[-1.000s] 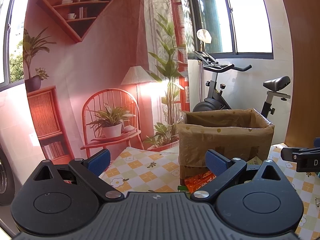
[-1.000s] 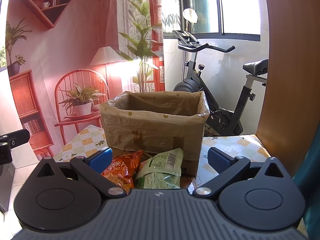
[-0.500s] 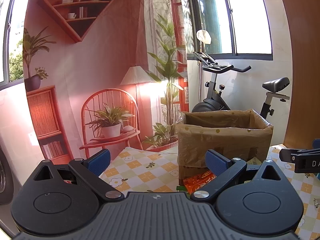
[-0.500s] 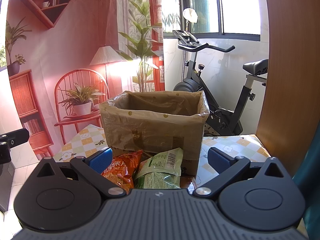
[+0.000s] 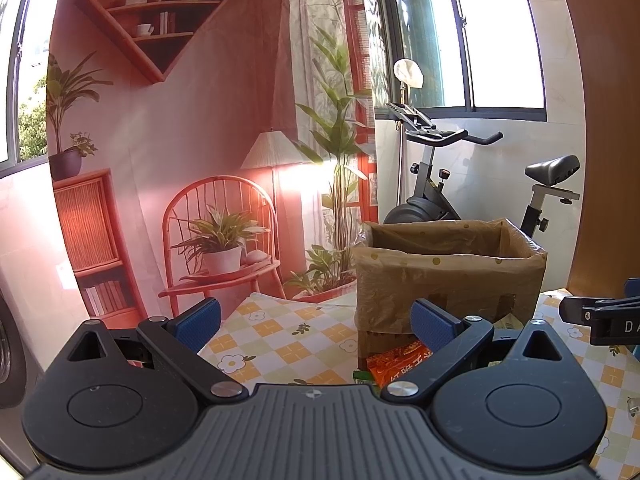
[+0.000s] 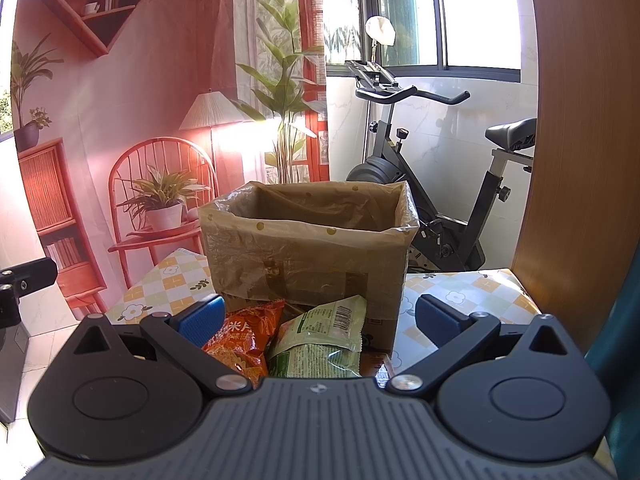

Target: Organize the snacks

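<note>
The snacks lie on the table in front of the box (image 6: 308, 240): an orange bag (image 6: 240, 336) and a green bag (image 6: 320, 340) lean side by side against its front wall, with something orange-brown just showing beside the green bag, too hidden to name. The box is lined with a brown plastic bag and stands open; what it holds cannot be seen from this low angle.

Nothing appears to be packed yet, so the step in hand looks like the first pick. The right gripper (image 6: 318, 314) hovers with its jaws spread wide and empty, both bags between and just ahead of its fingertips. The next move likely calls for easing forward onto one bag, closing on its crimped top edge, then lifting over the box rim without snagging the loose liner.

The left gripper (image 5: 316, 316) is likewise wide open and holds nothing; it points past the box's left side at the checkered tablecloth (image 5: 280, 336).

The right view shows both bags clearly; the left view catches only the orange bag (image 5: 396, 364), a sliver of green packaging beside it, and part of the other gripper at the right edge. Each view also shows an exercise bike (image 6: 432, 184) behind the table.
</note>
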